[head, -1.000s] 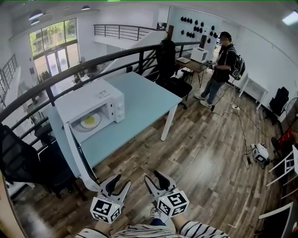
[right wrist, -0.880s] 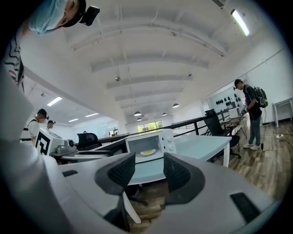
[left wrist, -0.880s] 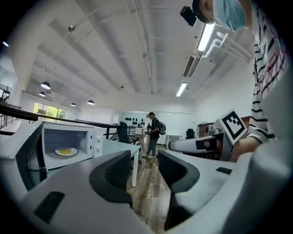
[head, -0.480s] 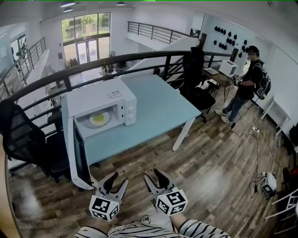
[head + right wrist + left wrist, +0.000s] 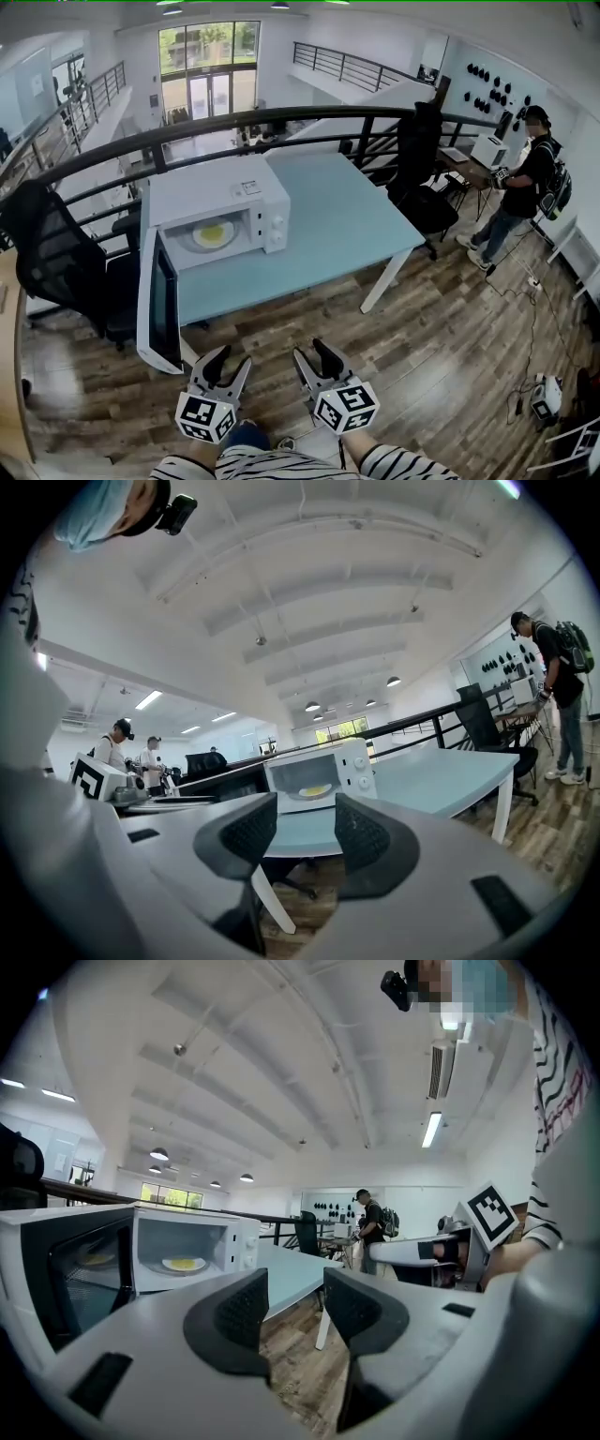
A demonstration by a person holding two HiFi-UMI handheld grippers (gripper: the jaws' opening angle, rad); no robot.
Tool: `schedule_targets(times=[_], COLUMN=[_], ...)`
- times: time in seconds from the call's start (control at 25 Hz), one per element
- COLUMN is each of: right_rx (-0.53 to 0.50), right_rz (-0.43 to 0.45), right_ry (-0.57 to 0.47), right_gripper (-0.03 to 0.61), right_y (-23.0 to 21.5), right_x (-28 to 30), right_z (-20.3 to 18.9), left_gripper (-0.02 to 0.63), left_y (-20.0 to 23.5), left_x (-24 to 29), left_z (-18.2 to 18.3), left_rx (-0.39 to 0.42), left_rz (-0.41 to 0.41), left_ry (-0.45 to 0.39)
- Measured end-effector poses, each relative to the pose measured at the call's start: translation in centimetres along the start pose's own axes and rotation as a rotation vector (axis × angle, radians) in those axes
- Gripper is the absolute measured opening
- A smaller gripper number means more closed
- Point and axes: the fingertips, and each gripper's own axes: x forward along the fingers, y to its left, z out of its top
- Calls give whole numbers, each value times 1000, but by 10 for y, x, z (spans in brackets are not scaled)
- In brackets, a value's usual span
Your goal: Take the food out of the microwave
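A white microwave [image 5: 225,202] stands on the left part of a light-blue table [image 5: 347,220], its door [image 5: 157,305] swung wide open toward me. Inside lies a plate with yellow food [image 5: 213,233], also visible in the left gripper view as the plate [image 5: 184,1263] and in the right gripper view as the plate [image 5: 314,790]. My left gripper [image 5: 230,360] and right gripper [image 5: 312,352] hang side by side over the wooden floor, short of the table's near edge. Both are open with nothing between the jaws, as shown by the left gripper [image 5: 295,1309] and the right gripper [image 5: 305,834].
A black office chair [image 5: 56,258] stands left of the table and another chair [image 5: 422,178] behind it by the dark railing [image 5: 281,117]. A person [image 5: 520,183] stands far right by a desk. The table leg [image 5: 380,281] is to my right front.
The head view has swung left, so the microwave and table sit more to the middle and slightly nearer. Both grippers keep the same open stance below.
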Motion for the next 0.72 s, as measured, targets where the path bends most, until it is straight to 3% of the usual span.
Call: schedule_targets(times=[0.32,0.72], right_rx=[12,-21], right_rz=[-4,44], right_ry=[17,42], right_gripper=[187,187], right_y=[-21,-33], right_x=[44,149], right_z=[2,15], left_gripper=[164,164], left_y=[29,108], left_x=[39,93], left_z=[4,8], left_rx=[-18,-48], left_rz=[19,61], left_ry=[-7,-18])
